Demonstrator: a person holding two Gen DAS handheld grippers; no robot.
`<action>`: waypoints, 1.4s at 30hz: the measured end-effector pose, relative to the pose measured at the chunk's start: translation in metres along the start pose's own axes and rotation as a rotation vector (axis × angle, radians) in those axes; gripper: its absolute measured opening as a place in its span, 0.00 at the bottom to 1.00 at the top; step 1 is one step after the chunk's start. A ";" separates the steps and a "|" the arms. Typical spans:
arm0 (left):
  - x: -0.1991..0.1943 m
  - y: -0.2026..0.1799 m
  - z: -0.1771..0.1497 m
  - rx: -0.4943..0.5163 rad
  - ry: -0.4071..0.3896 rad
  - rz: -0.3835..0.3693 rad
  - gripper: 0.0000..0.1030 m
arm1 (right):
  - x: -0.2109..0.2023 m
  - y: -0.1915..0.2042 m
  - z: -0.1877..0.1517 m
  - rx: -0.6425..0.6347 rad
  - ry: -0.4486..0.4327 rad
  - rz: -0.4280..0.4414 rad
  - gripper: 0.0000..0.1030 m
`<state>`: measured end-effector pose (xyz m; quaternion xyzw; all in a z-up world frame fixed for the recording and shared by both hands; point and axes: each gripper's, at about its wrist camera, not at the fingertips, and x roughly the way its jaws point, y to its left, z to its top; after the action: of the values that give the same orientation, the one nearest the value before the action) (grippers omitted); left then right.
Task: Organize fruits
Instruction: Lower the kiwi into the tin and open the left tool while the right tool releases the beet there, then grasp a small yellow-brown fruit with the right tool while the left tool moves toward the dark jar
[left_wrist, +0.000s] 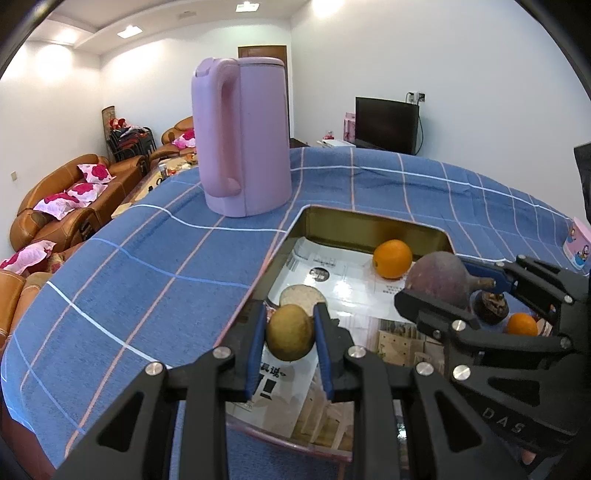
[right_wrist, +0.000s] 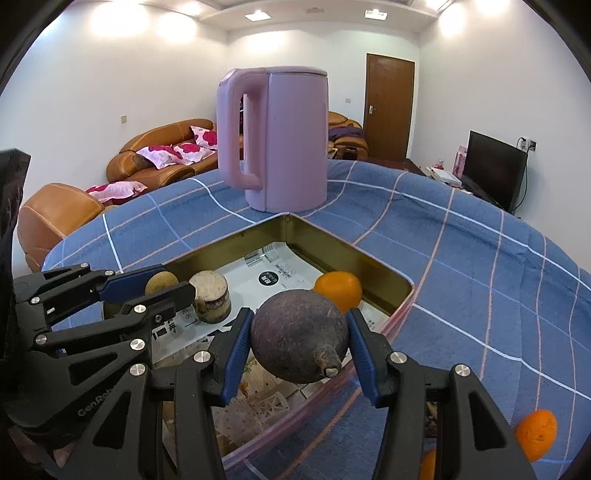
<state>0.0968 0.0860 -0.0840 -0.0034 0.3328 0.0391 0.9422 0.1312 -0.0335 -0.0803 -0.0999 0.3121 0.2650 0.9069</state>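
My left gripper (left_wrist: 290, 338) is shut on a small brownish-green round fruit (left_wrist: 290, 332), held over the near left part of a gold tin tray (left_wrist: 369, 225). My right gripper (right_wrist: 301, 341) is shut on a dark purple round fruit with a stem (right_wrist: 299, 334), held above the tray's near edge; it also shows in the left wrist view (left_wrist: 437, 278). An orange (left_wrist: 392, 258) lies in the tray's far corner, also seen in the right wrist view (right_wrist: 338, 290). A pale round piece with a brown side (right_wrist: 210, 295) stands in the tray.
A tall pink kettle (left_wrist: 243, 136) stands on the blue checked tablecloth (left_wrist: 147, 277) just behind the tray. Another orange (right_wrist: 535, 430) lies on the cloth at the right, beside a dark fruit (left_wrist: 493, 304). A pink box (left_wrist: 578, 245) sits far right.
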 end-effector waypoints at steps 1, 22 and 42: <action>0.000 0.000 0.000 0.001 0.001 0.002 0.27 | 0.000 0.000 0.000 -0.001 0.002 0.001 0.51; -0.029 -0.005 -0.003 -0.021 -0.059 -0.019 0.82 | -0.051 -0.017 -0.010 0.043 -0.086 -0.065 0.68; -0.050 -0.086 -0.015 0.123 -0.079 -0.074 0.84 | -0.135 -0.097 -0.096 0.219 -0.016 -0.247 0.69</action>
<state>0.0549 -0.0041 -0.0663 0.0436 0.2968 -0.0164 0.9538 0.0451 -0.2046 -0.0711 -0.0361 0.3171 0.1167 0.9405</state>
